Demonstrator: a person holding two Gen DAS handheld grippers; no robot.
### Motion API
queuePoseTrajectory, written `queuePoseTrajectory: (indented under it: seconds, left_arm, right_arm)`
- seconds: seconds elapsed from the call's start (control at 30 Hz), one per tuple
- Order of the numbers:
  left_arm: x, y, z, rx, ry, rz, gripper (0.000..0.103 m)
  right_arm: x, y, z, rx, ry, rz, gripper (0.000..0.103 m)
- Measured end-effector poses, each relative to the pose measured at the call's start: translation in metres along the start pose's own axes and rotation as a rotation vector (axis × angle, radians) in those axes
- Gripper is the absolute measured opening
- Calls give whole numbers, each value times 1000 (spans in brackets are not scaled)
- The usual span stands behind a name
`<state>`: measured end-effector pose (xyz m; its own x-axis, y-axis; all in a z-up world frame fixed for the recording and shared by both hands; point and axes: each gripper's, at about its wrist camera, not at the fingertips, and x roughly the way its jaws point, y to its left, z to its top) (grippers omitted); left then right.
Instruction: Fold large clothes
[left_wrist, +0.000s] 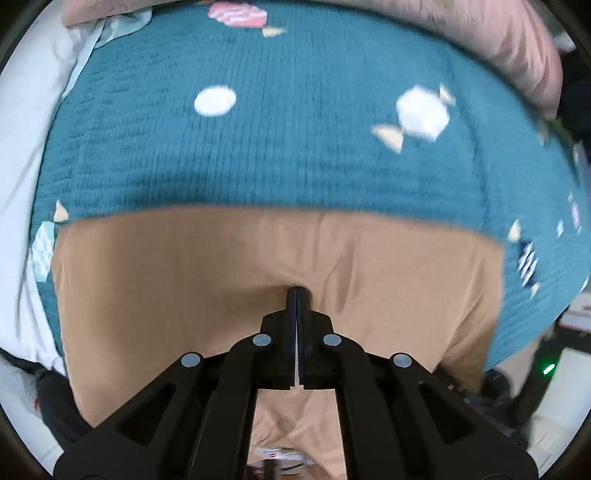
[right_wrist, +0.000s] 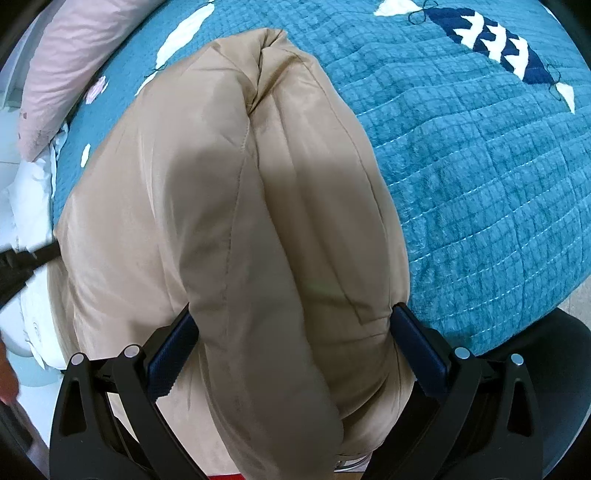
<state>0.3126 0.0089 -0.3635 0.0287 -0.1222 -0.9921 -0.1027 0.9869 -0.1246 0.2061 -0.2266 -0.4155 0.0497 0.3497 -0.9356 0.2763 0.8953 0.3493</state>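
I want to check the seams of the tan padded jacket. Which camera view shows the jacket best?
The right wrist view: the tan padded jacket fills it, sharp, with stitched seams and its folded bulk between the right gripper pads. The left wrist view shows the jacket only as a flat, blurred sheet, pinched by the left gripper, over the teal quilt.

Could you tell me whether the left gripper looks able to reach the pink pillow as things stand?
Probably not: the left gripper is shut on the tan jacket, with the teal quilt between it and the pink pillow.
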Motion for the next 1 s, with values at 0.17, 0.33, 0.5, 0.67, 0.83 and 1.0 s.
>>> queuePoseTrajectory:
  seconds: [0.17,0.33,0.5,0.67,0.83,1.0]
  left_arm:
    - [58,-6,46,-43,56,18,2]
    - [37,-30,40,55,22,86,2]
    - [18,-22,6,45,37,26,3]
    - [10,-2,-42,45,85,-25,2]
    - [28,6,-72,25,116,-18,2]
    - [44,2,-76,27,108,17,2]
  right_arm:
    - [-1,-2,-2,3,-4,13,97]
    - [-7,-6,-4,11,-10,33,97]
    - [-19,-14,-5,45,-7,81,90]
    - [-22,-17,-7,37,-1,104,88]
    - [-27,-22,-9,43,4,118,86]
    - [-37,-21,-9,39,12,176,62]
